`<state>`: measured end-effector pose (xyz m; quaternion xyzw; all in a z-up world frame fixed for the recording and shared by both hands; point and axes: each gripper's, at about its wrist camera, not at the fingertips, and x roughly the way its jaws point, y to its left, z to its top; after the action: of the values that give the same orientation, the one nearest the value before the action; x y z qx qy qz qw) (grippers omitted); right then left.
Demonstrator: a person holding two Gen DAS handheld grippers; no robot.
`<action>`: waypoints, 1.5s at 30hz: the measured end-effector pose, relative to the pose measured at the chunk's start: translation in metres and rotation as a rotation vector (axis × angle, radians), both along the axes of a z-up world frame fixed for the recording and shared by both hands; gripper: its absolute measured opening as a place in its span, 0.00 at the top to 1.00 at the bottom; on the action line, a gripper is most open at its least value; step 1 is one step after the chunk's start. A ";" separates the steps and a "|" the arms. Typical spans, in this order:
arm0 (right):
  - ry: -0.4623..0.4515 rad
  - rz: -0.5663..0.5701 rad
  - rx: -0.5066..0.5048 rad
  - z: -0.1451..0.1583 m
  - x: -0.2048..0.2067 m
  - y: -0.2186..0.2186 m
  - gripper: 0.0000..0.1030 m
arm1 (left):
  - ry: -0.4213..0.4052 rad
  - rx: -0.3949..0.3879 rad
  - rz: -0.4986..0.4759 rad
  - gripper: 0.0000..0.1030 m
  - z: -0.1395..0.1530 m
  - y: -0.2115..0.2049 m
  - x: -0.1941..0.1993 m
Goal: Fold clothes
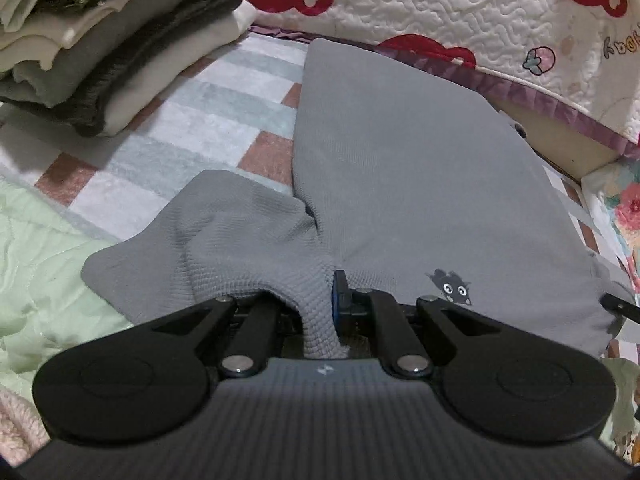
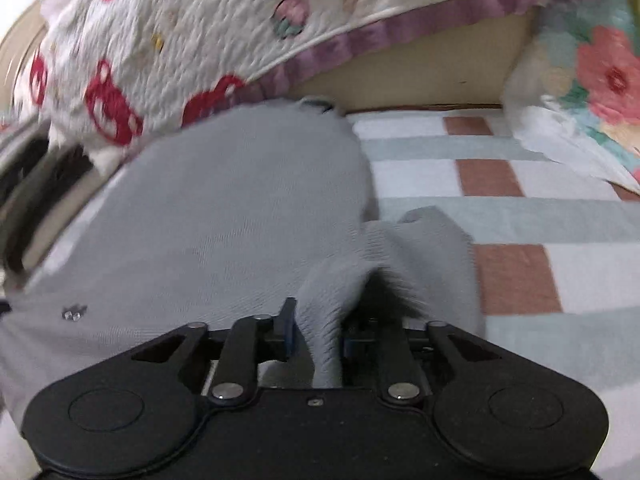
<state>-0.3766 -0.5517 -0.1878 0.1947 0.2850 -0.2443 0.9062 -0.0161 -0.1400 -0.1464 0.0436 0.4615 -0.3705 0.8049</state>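
A grey knit garment (image 1: 412, 168) lies spread on a checked blanket, with a small dark cartoon patch (image 1: 451, 287) near its near edge. My left gripper (image 1: 320, 308) is shut on a bunched fold of the grey cloth beside its left sleeve (image 1: 224, 232). In the right wrist view the same grey garment (image 2: 224, 208) stretches away, blurred. My right gripper (image 2: 318, 332) is shut on a pinched fold beside the right sleeve (image 2: 432, 248). The tip of the other gripper (image 1: 618, 306) shows at the right edge of the left wrist view.
A stack of folded clothes (image 1: 112, 40) stands at the far left. A quilt with red bears (image 1: 460, 4) hangs along the back. The checked blanket (image 2: 520, 184) lies bare to the right. A pale green quilt (image 1: 40, 264) lies at the near left, floral bedding (image 2: 592, 80) far right.
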 end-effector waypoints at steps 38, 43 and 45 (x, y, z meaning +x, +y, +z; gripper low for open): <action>-0.051 0.081 0.128 0.024 -0.063 0.120 0.92 | -0.102 0.035 0.046 0.97 0.021 0.024 -0.015; -0.153 0.169 0.193 0.040 -0.073 0.121 0.92 | -0.131 0.044 0.049 0.97 0.033 0.032 -0.012; -0.138 0.171 0.215 0.037 -0.074 0.118 0.92 | -0.125 0.050 0.051 0.97 0.032 0.034 -0.012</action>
<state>-0.4510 -0.4332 -0.1506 0.2818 0.2621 -0.1204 0.9151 -0.0277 -0.1059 -0.1141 0.0750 0.4202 -0.3348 0.8400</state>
